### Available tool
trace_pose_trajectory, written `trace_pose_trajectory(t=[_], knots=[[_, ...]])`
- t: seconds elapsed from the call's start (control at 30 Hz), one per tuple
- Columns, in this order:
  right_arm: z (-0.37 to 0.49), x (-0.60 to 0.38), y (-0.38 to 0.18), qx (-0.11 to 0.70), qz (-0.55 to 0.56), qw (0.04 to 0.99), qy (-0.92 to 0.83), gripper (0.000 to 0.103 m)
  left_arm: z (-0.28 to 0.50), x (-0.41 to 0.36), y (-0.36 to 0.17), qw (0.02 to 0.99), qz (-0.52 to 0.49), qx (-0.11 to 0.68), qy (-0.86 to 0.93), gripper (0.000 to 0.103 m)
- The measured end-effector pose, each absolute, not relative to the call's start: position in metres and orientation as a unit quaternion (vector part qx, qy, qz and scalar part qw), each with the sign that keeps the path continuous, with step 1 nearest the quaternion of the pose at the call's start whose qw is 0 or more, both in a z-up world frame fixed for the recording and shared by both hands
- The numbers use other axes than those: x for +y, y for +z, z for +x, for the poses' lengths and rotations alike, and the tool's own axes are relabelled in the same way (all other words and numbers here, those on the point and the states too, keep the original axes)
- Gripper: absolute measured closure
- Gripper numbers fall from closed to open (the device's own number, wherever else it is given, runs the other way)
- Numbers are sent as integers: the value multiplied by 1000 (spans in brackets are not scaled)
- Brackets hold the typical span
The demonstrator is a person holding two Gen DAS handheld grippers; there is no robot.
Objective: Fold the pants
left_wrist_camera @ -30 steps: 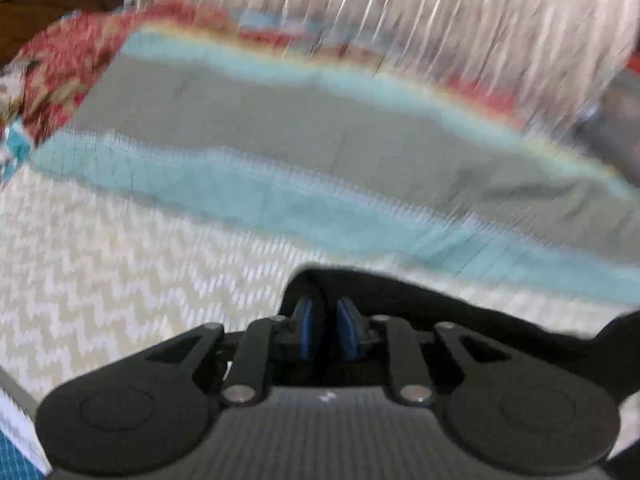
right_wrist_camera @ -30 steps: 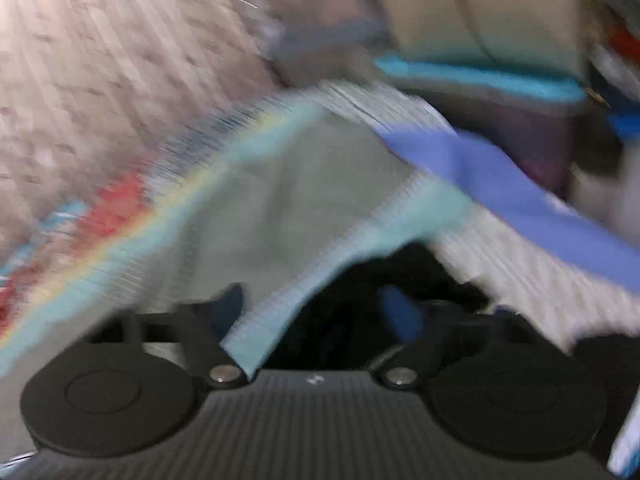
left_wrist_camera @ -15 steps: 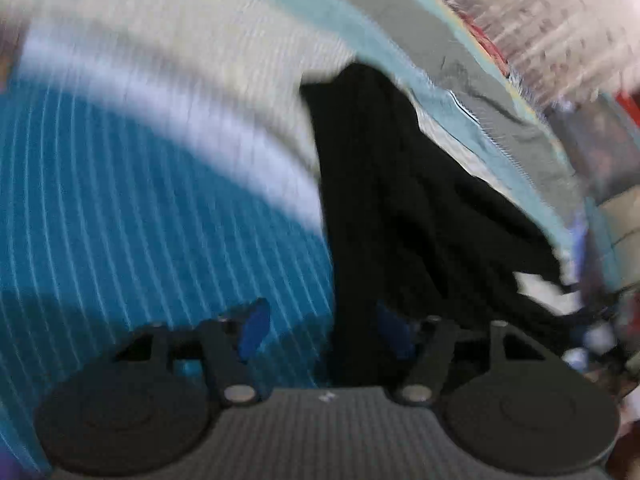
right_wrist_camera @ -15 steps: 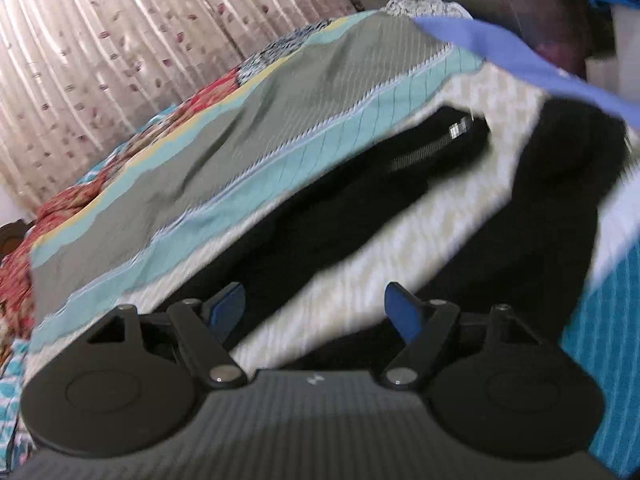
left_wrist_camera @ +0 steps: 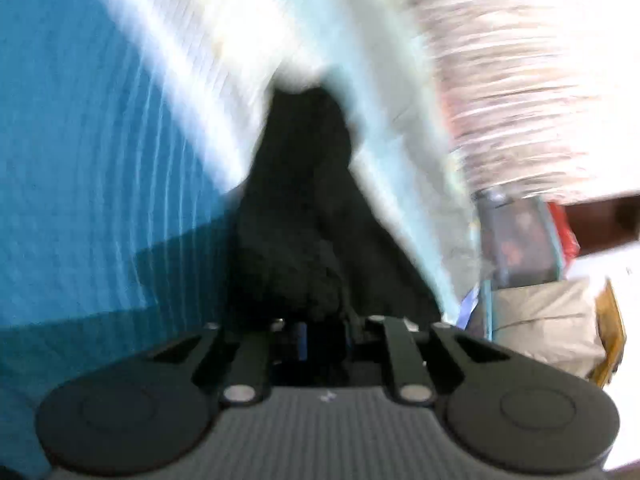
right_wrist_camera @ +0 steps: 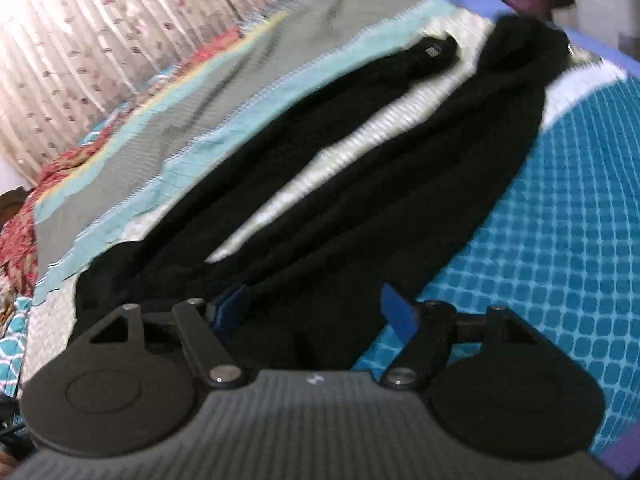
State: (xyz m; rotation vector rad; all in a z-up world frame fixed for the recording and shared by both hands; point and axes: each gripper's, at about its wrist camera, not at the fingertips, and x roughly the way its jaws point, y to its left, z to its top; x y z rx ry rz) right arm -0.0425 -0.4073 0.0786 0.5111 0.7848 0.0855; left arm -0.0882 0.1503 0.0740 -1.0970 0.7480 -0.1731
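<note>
Black pants [right_wrist_camera: 360, 168] lie spread on the bed, two legs running away from the right wrist camera with a strip of pale bedspread between them. My right gripper [right_wrist_camera: 316, 312] is open, its blue pads either side of the near end of the right-hand leg. In the blurred left wrist view, my left gripper [left_wrist_camera: 322, 336] is shut on black pants fabric [left_wrist_camera: 304, 208], which stretches away from the fingers.
The bed carries a teal patterned sheet [right_wrist_camera: 560, 220], a grey and light-blue striped cover [right_wrist_camera: 200, 120] and a red patterned cloth [right_wrist_camera: 24, 224]. A floral curtain [right_wrist_camera: 100, 40] hangs behind. Boxes and clutter [left_wrist_camera: 532, 280] stand beside the bed.
My left gripper was open over the pants half a second ago and has now closed on the fabric. My right gripper has stayed open and moved closer to the near end of the pants.
</note>
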Motion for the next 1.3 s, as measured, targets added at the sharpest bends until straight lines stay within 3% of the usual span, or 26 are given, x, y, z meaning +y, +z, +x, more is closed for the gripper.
trace_pose_trajectory(t=[0.13, 0.3, 0.43, 0.9, 1.0, 1.1, 1.2, 1.3], knots=[[-26, -401, 89, 371, 235, 896, 56, 28, -146, 202, 121, 841, -433, 322, -35, 90], [-6, -408, 61, 401, 270, 874, 41, 28, -174, 228, 62, 795, -457, 396, 43, 89], [10, -432, 46, 399, 306, 864, 6, 28, -170, 228, 14, 754, -500, 417, 88, 80], [72, -575, 27, 294, 343, 878, -157, 28, -136, 207, 36, 756, -474, 433, 131, 76], [108, -590, 22, 290, 380, 871, -113, 59, -125, 202, 37, 753, -468, 438, 146, 76], [170, -591, 27, 314, 402, 859, -54, 59, -113, 197, 40, 754, -454, 447, 161, 76], [193, -601, 42, 282, 422, 860, -40, 58, -106, 193, 46, 759, -445, 444, 168, 76], [176, -609, 48, 246, 408, 878, -45, 44, -101, 190, 44, 758, -438, 452, 173, 76]])
